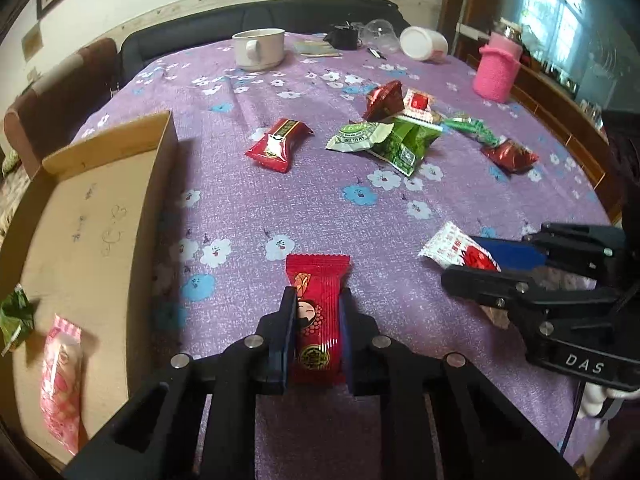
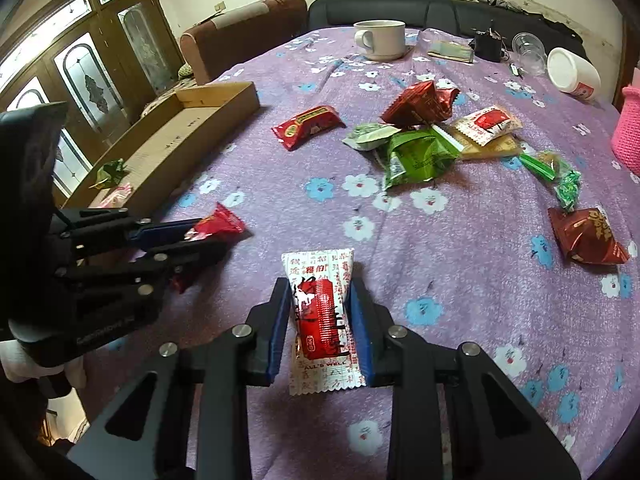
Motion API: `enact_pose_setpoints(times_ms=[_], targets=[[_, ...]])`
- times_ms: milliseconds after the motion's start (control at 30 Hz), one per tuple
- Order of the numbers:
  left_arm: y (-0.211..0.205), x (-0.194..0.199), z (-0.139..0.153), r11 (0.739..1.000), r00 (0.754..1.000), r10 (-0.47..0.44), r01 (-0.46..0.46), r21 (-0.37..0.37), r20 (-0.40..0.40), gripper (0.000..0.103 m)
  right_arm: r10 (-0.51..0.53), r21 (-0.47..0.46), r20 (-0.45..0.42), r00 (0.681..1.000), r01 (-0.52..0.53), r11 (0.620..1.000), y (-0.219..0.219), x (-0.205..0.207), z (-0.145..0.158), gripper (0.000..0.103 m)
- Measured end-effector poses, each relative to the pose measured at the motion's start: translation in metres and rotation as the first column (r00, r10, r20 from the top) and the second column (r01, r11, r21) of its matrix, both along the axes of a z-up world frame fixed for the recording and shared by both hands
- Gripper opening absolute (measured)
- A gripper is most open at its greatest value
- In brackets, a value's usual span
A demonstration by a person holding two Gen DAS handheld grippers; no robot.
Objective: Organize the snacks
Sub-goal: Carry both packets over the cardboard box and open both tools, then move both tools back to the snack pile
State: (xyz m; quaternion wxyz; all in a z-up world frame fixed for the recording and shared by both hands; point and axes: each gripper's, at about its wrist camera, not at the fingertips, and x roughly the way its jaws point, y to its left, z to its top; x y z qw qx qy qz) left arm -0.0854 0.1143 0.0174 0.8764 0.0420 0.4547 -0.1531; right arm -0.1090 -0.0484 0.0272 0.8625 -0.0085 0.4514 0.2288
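My left gripper [image 1: 318, 294] is shut on a red snack packet [image 1: 318, 320], held above the purple flowered tablecloth; it also shows in the right wrist view [image 2: 218, 226]. My right gripper [image 2: 320, 284] is shut on a white and red snack packet [image 2: 323, 320], also seen in the left wrist view [image 1: 460, 246]. A cardboard box [image 1: 88, 216] at the left holds a pink packet [image 1: 62, 380] and a green packet [image 1: 16, 316]. A pile of green and red snacks [image 1: 396, 128] lies mid-table, with a red packet [image 1: 278, 144] apart from it.
A white mug [image 1: 258, 48], a tipped white cup [image 1: 424, 44], a clear plastic cup [image 1: 380, 34] and a black object [image 1: 344, 36] stand at the far edge. A pink knitted holder [image 1: 496, 72] stands at the far right. A dark red packet [image 2: 584, 236] lies at the right.
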Motion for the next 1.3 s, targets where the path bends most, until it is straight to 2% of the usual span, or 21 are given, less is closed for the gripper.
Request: enact_pose_setpoints(times_ms=[100,233,333,467,633,800,1033,1133,1200,1300], targets=[[0.014,-0.007,0.008,0.995,1.000,0.015,-0.015,-0.095,0.002,0.018,-0.005,0.000,0.020,1.000,0.005,1.000,0.002,-0.005,0.008,0.031],[0.046,-0.027,0.034,0.974,0.997,0.057,-0.044,-0.224,0.053,0.018,0.015,0.009,0.034,0.999,-0.016,1.000,0.010,-0.009,0.024,0.031],[0.079,-0.037,0.049,0.958,0.990,0.117,-0.092,-0.270,0.081,0.018,0.055,0.027,0.046,0.997,-0.057,0.998,0.029,-0.010,0.041,0.031],[0.135,-0.043,0.056,0.936,0.965,0.244,-0.209,-0.283,0.097,0.018,0.118,0.062,0.046,0.992,-0.121,0.991,0.065,-0.005,0.057,0.031],[0.194,-0.040,0.045,0.902,0.926,0.373,-0.346,-0.256,0.063,0.018,0.194,0.090,0.031,0.980,-0.197,0.976,0.123,0.007,0.066,0.031],[0.218,-0.035,0.033,0.886,0.907,0.421,-0.402,-0.229,0.035,0.018,0.254,0.095,-0.007,0.967,-0.252,0.963,0.176,0.020,0.060,0.031],[0.228,-0.031,0.022,0.869,0.901,0.434,-0.418,-0.263,0.003,0.021,0.262,0.053,-0.063,0.963,-0.259,0.964,0.218,0.036,0.034,0.031],[0.232,-0.034,0.022,0.861,0.901,0.434,-0.417,-0.290,-0.005,0.027,0.255,0.039,-0.083,0.964,-0.252,0.967,0.225,0.042,0.024,0.032],[0.232,-0.036,0.025,0.857,0.901,0.435,-0.414,-0.308,-0.003,0.039,0.246,0.032,-0.085,0.966,-0.244,0.969,0.227,0.044,0.019,0.035],[0.229,-0.041,0.034,0.846,0.897,0.442,-0.414,-0.335,0.007,0.051,0.238,0.062,-0.091,0.967,-0.233,0.971,0.224,0.045,0.019,0.040]])
